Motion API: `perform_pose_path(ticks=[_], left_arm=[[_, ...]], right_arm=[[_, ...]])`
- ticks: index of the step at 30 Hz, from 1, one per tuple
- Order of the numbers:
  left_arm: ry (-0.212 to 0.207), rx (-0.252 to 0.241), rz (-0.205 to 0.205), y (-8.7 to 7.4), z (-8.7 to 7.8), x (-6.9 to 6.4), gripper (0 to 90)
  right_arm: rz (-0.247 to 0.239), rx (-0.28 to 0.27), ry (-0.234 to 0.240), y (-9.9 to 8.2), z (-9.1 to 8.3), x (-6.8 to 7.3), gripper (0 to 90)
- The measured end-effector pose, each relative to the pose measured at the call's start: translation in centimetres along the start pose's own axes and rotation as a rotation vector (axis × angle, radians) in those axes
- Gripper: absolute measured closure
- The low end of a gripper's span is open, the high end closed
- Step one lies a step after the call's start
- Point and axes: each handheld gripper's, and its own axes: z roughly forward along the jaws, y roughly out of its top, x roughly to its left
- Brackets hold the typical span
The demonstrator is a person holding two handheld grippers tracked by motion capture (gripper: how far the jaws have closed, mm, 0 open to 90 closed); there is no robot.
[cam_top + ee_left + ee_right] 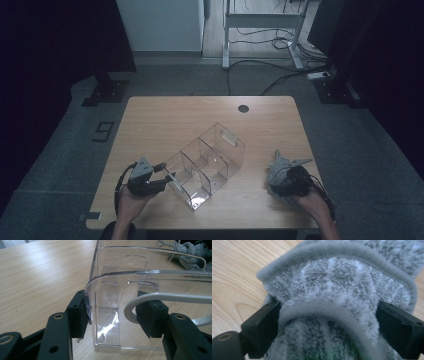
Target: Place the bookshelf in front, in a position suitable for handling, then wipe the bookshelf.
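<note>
**Clear organizer pinched at left, fuzzy grey sock between the right jaws**

High view: your two forearms enter at the bottom edge. Your left gripper point(162, 176) sits at the near left end of the clear plastic organizer box with inner dividers point(207, 162), which lies at a slant across the middle of the light wooden table point(165, 115). Your right gripper point(278, 170) rests low near the table's right edge, well apart from the box, with the fuzzy grey-and-white sock point(276, 169) bunched at its front.

Left gripper view: black jaws stand partly spread, and the end wall of the clear box point(105, 312) stands between them. Left pad presses the outside of that wall at its rounded corner. Right pad sits inside the box, beside a white cable that loops across; whether this pad touches the plastic, you cannot tell. Grey sock point(190, 252) shows through the box at top right.

Right gripper view: both black jaws stand wide, flanking the sock point(337, 290), which bulges between them and touches each pad. Its ribbed cuff arcs across the middle. Wooden tabletop point(234, 270) shows at left.
</note>
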Motion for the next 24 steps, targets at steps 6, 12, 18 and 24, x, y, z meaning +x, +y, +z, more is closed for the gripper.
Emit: perform_pose_path(ticks=[6,12,18,24], left_arm=[[0.004,0.001,-0.004,0.0,0.0,-0.1,45.2],[0.001,0.003,-0.005,0.0,0.0,-0.1,45.1],[0.002,0.008,-0.007,0.1,0.0,-0.3,45.0],[0.001,0.008,-0.009,0.1,0.0,-0.3,45.0]], right_arm=[[-0.011,0.001,0.005,-0.1,0.0,0.0,6.4],[0.047,0.02,-0.05,0.3,-0.4,0.5,28.1],[0.058,0.023,-0.013,0.4,-0.9,0.8,52.7],[0.034,0.026,-0.011,0.8,-1.4,0.9,56.1]])
